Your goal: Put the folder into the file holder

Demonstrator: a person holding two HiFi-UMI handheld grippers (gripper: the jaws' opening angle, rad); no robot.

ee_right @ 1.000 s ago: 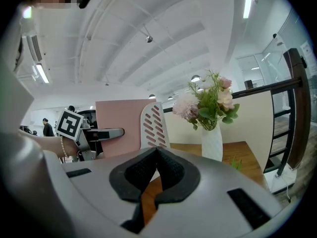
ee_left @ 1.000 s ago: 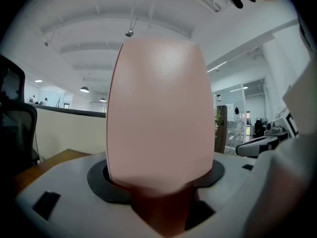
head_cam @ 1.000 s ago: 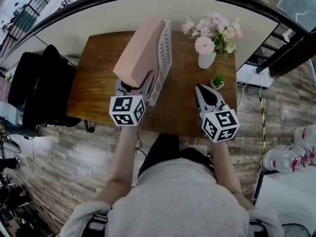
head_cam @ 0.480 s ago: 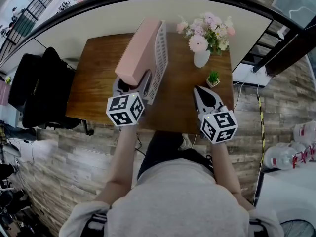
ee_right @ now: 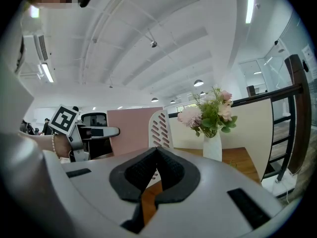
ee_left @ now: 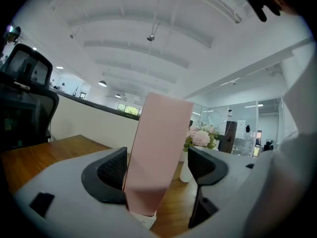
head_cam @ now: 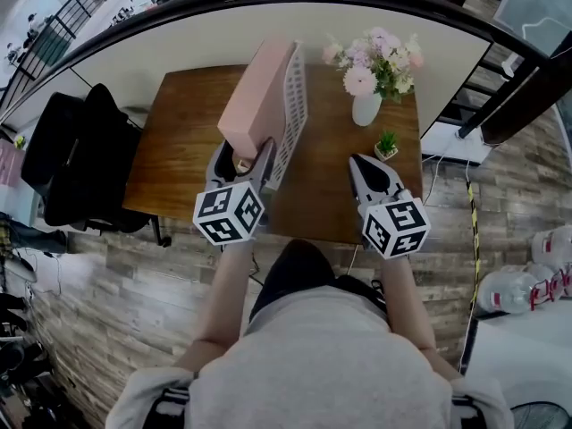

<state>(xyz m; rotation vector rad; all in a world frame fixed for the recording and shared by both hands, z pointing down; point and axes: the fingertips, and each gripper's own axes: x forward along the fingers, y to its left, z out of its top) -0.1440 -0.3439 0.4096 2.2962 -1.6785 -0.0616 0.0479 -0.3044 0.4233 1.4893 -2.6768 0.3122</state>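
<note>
A pink folder [head_cam: 259, 101] stands upright on the wooden table [head_cam: 179, 159], leaning against the white slotted file holder [head_cam: 294, 105]. My left gripper [head_cam: 241, 161] is at the folder's near bottom corner, its jaws wide apart. In the left gripper view the folder [ee_left: 161, 138] stands between the pads [ee_left: 113, 170], close to the left one, with a clear gap to the right one. My right gripper [head_cam: 361, 164] hovers over the table's near right part, shut and empty. From the right gripper view [ee_right: 157, 151] I see the folder [ee_right: 130, 130] and the holder [ee_right: 161, 128] to the left.
A white vase of pink flowers [head_cam: 374, 70] stands at the table's far right, with a small potted plant [head_cam: 387, 144] in front of it. A black office chair [head_cam: 71, 159] sits left of the table. A curved partition wall runs behind the table.
The left gripper's jaws have spread wider round the folder's bottom corner and drawn back a little toward me. The right gripper has hardly moved.
</note>
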